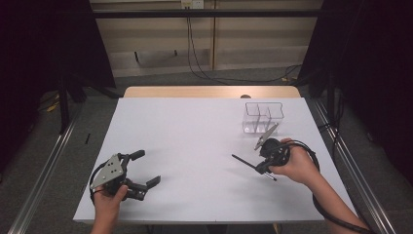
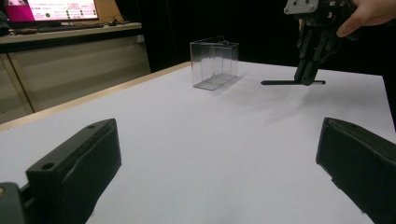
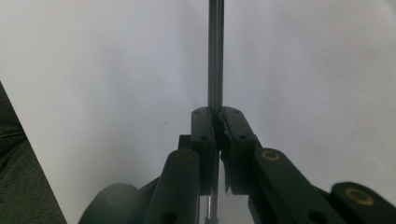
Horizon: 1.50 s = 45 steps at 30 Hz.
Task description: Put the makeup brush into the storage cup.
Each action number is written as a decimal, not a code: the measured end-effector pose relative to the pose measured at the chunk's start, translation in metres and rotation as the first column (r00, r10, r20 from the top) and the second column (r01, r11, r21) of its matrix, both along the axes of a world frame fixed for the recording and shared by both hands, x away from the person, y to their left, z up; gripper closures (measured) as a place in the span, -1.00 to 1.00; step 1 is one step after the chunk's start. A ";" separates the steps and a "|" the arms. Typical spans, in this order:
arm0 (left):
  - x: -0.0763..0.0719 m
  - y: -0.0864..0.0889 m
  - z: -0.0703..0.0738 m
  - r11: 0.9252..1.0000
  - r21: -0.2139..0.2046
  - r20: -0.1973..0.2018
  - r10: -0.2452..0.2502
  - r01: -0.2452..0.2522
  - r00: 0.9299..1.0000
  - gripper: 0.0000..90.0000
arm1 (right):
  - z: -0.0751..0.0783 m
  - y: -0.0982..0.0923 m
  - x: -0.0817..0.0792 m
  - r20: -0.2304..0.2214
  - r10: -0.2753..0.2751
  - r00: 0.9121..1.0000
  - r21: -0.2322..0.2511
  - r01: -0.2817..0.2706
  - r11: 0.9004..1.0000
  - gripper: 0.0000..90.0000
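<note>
So you've got the right gripper (image 1: 267, 163) clamped on a thin dark rod (image 1: 245, 162), lifted just above the white table (image 1: 195, 146) near the clear divided box (image 1: 262, 117). Tilt it upright before lowering into a compartment. It's slim, straight, glossy-looking. Your left gripper (image 1: 146, 168) sits spread wide, holding nothing.

Tabletop (image 1: 195, 146): white, matt, smooth sheet; bare wood strip (image 1: 209, 91) along far edge, light, satin.
Container (image 1: 263, 117): clear plastic, glossy, divider walls inside, edges catching light.
Rod (image 3: 215, 56): slim, smooth, grey metallic sheen in right gripper view; reads dark, matt in high view.
Right gripper (image 3: 215, 116): jaws black matt plastic, brass-coloured pivot pins.
Left gripper (image 1: 146, 168): jaws black, matt, slightly grainy; grey matt top plate.
</note>
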<state>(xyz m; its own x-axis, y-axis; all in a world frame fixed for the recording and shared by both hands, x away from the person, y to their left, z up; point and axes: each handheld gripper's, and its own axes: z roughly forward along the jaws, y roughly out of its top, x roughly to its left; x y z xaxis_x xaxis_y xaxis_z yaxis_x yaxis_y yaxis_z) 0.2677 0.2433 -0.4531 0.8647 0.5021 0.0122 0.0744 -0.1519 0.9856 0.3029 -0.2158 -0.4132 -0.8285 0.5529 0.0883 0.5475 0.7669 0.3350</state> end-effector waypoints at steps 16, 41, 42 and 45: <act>0.001 0.000 -0.001 1.000 -0.002 -0.006 0.000 0.000 1.000 -1.00 | 0.001 0.022 0.006 0.006 0.050 0.999 0.014 -0.050 0.999 0.87; 0.003 -0.009 -0.002 1.000 -0.001 -0.015 -0.011 0.011 1.000 -1.00 | 0.004 0.058 0.014 0.010 0.154 0.988 -0.009 -0.154 0.988 0.87; 0.003 -0.009 -0.002 1.000 0.002 -0.014 -0.012 0.012 1.000 -1.00 | 0.005 0.060 0.014 0.007 0.152 0.988 -0.012 -0.152 0.988 0.87; 0.004 -0.012 -0.002 1.000 0.000 -0.018 -0.017 0.017 1.000 -1.00 | 0.007 0.064 0.014 0.013 0.155 0.988 -0.012 -0.155 0.988 0.87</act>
